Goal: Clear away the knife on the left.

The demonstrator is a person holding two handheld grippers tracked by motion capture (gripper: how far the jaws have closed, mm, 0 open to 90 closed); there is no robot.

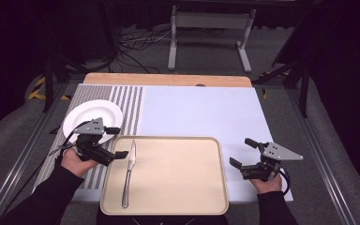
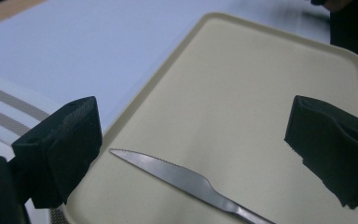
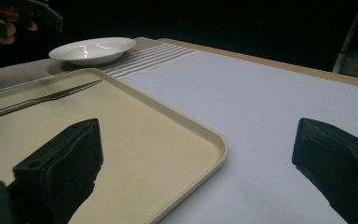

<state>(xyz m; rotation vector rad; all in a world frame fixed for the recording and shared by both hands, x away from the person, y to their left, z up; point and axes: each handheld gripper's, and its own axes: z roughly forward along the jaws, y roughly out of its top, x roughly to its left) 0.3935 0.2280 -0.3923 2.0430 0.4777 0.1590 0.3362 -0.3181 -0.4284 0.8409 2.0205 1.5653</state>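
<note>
A steel knife [image 1: 128, 171] lies lengthwise on the left part of a beige tray [image 1: 178, 178], blade pointing away from me. In the left gripper view the serrated blade [image 2: 168, 172] lies just beyond the jaws. My left gripper [image 1: 117, 143] is open at the tray's left edge, over the near rim of a white plate [image 1: 86, 115], with nothing between its jaws. My right gripper [image 1: 243, 152] is open just off the tray's right edge, above the white cloth, and holds nothing. From the right gripper view the tray's corner [image 3: 214, 140] and the plate [image 3: 92, 50] are in sight.
A grey striped placemat [image 1: 131, 103] lies under the plate on the left. A white cloth [image 1: 201, 110] covers the wooden table [image 1: 168, 78]. Metal rails run along both table sides, and a white stand [image 1: 211, 33] and cables sit on the floor behind.
</note>
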